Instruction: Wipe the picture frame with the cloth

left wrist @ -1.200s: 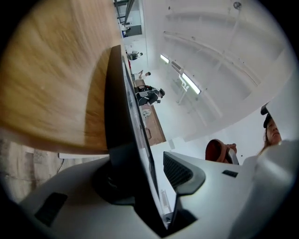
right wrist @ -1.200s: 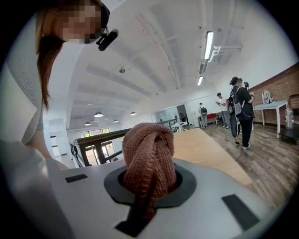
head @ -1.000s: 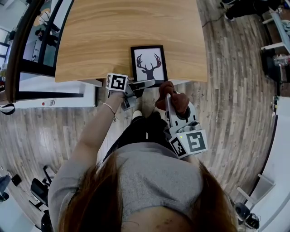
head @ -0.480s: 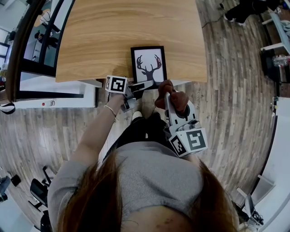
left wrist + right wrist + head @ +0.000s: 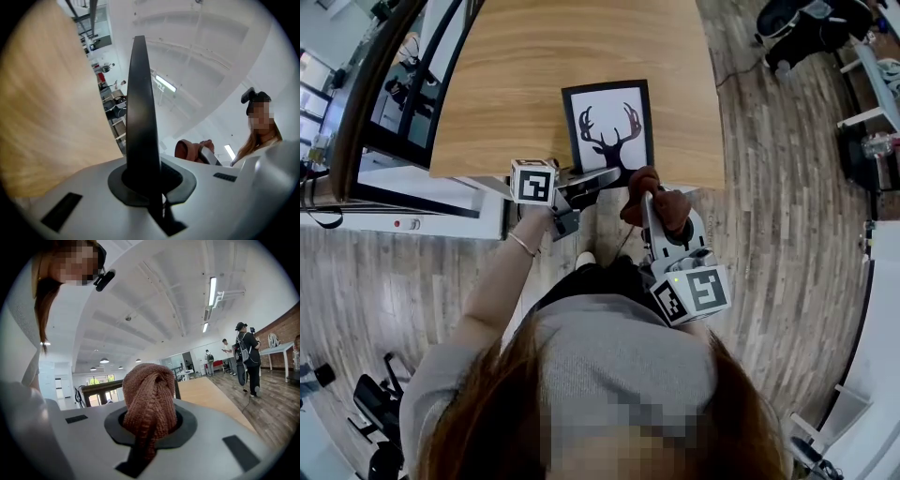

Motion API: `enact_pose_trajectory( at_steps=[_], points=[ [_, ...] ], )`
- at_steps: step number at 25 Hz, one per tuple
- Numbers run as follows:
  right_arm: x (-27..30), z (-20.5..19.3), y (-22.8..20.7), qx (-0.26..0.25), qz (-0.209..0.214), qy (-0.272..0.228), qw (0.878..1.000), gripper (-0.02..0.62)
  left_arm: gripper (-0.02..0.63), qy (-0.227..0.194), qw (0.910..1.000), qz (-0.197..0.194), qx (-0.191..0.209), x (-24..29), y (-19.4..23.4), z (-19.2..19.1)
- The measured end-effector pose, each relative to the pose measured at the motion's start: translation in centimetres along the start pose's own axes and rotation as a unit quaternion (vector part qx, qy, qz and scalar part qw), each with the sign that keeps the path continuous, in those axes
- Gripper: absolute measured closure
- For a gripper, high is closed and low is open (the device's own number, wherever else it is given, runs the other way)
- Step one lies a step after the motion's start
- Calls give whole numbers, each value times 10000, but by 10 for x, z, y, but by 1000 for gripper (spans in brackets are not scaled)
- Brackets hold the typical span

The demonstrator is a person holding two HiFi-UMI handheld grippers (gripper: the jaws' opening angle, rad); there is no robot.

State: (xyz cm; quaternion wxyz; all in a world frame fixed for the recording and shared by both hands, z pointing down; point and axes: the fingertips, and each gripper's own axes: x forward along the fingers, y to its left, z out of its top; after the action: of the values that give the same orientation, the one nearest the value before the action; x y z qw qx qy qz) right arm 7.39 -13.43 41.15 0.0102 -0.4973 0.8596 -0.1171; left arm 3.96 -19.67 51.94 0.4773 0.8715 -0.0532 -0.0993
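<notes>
The black picture frame (image 5: 607,127) with a deer-antler print lies on the wooden table (image 5: 534,75), its near edge over the table's front edge. My left gripper (image 5: 602,176) grips that near edge. In the left gripper view the frame's black edge (image 5: 140,117) stands upright between the jaws, which are closing tight on it. My right gripper (image 5: 649,193) is just right of the frame's near corner, shut on a bunched brown cloth (image 5: 656,199). The cloth (image 5: 149,394) fills the jaws in the right gripper view and also shows as the brown cloth (image 5: 192,149) behind the frame.
The table's front edge (image 5: 581,178) runs just ahead of both grippers. A glass partition (image 5: 384,103) stands along the table's left side. Several people (image 5: 246,357) stand on the wooden floor far to the right, near a white table (image 5: 281,350).
The left gripper has risen with the frame's near edge in its jaws, so the frame now tilts up and looks larger. The right gripper with the cloth has risen slightly.
</notes>
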Motion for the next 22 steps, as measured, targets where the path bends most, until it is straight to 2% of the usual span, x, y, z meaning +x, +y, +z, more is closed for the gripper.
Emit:
enact_pose_trajectory(
  at_steps=[3, 7, 9, 11, 13, 15, 18, 22],
  points=[
    [3, 23, 7, -123, 159, -284, 9994, 551, 583, 194, 9968, -78, 768, 10, -35, 28],
    [-4, 50, 22, -227, 326, -662, 9970, 549, 584, 447, 9851, -161, 1651, 18, -80, 45],
    [-9, 63, 27, -274, 400, -840, 9953, 549, 584, 557, 9742, -74, 2186, 22, -99, 52],
    [-14, 72, 30, -316, 459, -959, 9938, 551, 586, 710, 9573, 197, 2795, 25, -112, 56],
    [-17, 78, 34, -343, 496, -1016, 9930, 549, 588, 846, 9424, 378, 3213, 25, -123, 56],
    [-17, 83, 38, -392, 517, -1049, 9924, 549, 588, 868, 9391, 302, 3312, 25, -132, 54],
    [-16, 95, 42, -495, 589, -1144, 9905, 549, 588, 765, 9426, 135, 3247, 28, -140, 51],
    [-14, 119, 49, -668, 728, -1280, 9868, 549, 588, 717, 9393, 212, 3349, 27, -144, 51]
  ],
)
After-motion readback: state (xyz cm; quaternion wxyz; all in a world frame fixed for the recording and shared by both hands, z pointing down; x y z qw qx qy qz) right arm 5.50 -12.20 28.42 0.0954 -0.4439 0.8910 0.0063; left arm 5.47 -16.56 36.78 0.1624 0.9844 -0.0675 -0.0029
